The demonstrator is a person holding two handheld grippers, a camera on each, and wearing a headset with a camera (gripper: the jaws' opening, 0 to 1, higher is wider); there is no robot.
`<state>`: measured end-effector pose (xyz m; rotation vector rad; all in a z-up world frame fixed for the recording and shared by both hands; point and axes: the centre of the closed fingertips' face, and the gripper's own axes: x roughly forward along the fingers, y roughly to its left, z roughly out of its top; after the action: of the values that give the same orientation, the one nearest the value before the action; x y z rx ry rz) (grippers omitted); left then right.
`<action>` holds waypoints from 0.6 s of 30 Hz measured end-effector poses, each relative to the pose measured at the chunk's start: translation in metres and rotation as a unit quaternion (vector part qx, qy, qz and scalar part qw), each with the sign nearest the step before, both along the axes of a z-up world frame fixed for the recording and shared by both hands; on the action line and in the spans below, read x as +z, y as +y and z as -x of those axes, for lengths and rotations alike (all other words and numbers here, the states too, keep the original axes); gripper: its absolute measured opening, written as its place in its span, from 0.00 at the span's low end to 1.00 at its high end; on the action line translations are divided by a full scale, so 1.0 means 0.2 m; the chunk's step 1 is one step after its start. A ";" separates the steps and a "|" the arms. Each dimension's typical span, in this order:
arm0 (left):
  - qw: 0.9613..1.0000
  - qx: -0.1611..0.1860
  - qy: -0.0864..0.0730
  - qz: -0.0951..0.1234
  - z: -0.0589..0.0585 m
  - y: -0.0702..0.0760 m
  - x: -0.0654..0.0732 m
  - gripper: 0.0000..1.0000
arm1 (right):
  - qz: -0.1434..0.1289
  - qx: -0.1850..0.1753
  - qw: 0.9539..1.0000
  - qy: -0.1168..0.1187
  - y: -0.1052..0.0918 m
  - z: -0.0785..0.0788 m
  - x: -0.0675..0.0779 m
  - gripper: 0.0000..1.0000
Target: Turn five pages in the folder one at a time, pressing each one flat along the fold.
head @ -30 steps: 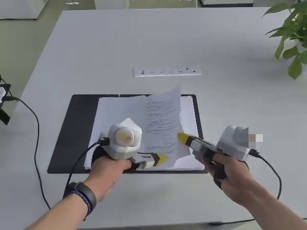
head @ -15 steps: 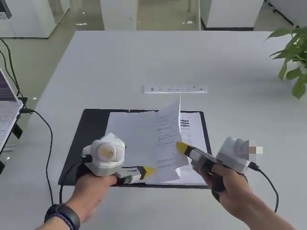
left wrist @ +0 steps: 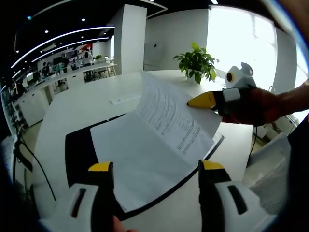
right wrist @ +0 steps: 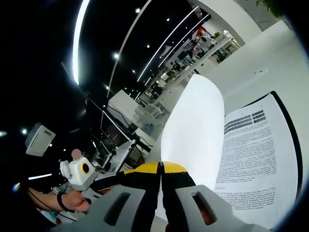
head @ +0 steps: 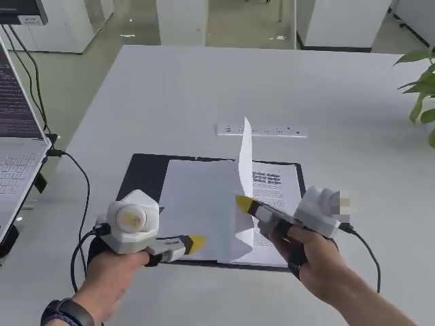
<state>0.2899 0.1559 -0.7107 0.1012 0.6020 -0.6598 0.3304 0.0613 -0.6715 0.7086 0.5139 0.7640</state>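
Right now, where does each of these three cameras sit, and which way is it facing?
Head view: on the head, facing down at the folder; left hand, right hand, left tool, right tool show.
Left gripper view: on the left tool, facing across the folder toward the plant; its open jaws show.
Right gripper view: on the right tool, facing the lifted page; its shut jaws show.
Shared: all three show the page.

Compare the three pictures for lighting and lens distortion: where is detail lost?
Head view: even, soft light, straight lines, the lifted page crisp. Left gripper view: the window is blown out to white and the fisheye bows the folder edge. Right gripper view: rolled, the ceiling light strips curve, and the page's blank back glares white without detail.
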 end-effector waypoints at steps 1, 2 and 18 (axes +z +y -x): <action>1.000 0.003 0.001 0.000 0.01 0.02 0.00 0.71 | 0.000 0.004 1.000 -0.001 0.02 0.00 0.00 0.00; 1.000 0.005 0.001 0.001 0.01 0.03 0.00 0.71 | 0.001 0.010 1.000 0.000 0.05 0.00 0.00 0.00; 0.998 0.053 -0.009 0.020 0.02 0.23 0.05 0.72 | 0.015 0.071 0.997 0.025 0.30 0.02 -0.10 0.00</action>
<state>0.2867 0.2016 -0.6997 0.0371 0.5719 -0.5668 0.3261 0.1213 -0.6917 0.6691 0.6252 0.8721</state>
